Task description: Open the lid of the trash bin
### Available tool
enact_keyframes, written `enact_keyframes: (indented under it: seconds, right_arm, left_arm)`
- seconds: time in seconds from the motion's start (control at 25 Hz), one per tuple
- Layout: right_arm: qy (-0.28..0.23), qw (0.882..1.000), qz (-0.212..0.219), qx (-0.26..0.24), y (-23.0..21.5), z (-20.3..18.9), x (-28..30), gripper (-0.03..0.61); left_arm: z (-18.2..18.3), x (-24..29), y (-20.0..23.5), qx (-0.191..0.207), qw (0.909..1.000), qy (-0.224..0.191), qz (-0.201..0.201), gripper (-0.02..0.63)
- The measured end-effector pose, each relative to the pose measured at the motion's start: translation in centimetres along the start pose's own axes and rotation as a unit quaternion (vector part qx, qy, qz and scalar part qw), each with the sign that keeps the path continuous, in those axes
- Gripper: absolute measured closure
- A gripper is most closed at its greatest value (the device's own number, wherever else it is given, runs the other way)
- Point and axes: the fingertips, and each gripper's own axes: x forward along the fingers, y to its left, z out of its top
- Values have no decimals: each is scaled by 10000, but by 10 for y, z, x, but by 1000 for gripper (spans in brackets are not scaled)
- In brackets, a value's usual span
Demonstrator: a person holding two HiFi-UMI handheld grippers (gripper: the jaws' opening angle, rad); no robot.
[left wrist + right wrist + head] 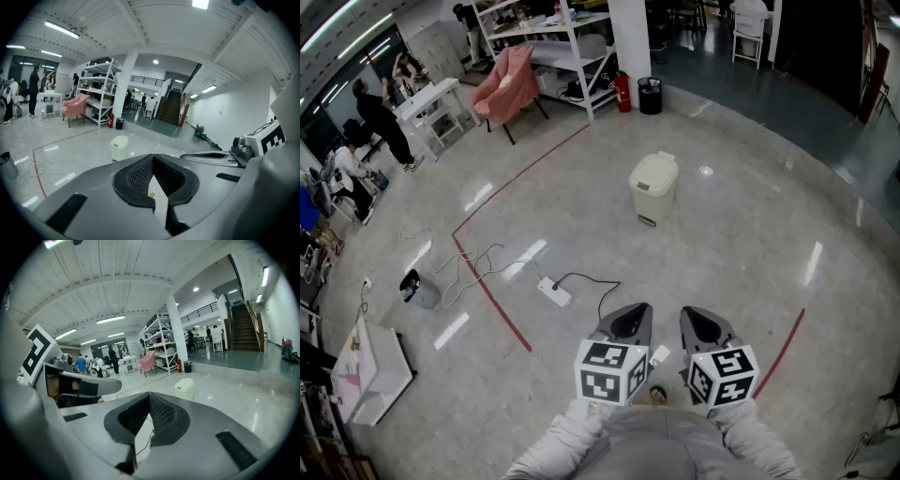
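From the left gripper (pixel 630 321) and right gripper (pixel 705 325) at bottom centre of the head view, bare floor (pixel 741 234) runs open up to the trash bin (pixel 653 187) at centre, which has free floor on every side. Low clutter lies to the left: a white power strip (pixel 554 292) with its black cable (pixel 586 275), and loose cords (pixel 478 258) across the red tape line (pixel 492 295). The pink chair (pixel 511 80), shelving (pixel 558 37) and pillar (pixel 630 42) stand well behind the bin, along the top.

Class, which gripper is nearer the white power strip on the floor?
Left. The left gripper is to the right of the power strip; the right gripper sits farther right, beyond the left one.
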Motion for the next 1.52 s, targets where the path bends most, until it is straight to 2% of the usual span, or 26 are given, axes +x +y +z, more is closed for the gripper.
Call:
enact_keyframes:
  seconds: [0.36,0.64,0.84,1.52]
  right_arm:
    - [-13,9997,114,-229,10,5,-5,583]
    - [-38,9996,194,-191,9,21,24,584]
    - [2,9996,268,-11,-2,33,62,583]
    - [84,9997,231,-95,-30,106,219,583]
  left_arm:
    - [7,-6,-1,-70,9998,-184,-1,609]
    - [18,9,25,-181,9997,-165,17,609]
    - [34,38,50,-193,9998,-101,-27,609]
    - [115,150,162,-102,9995,32,-291,609]
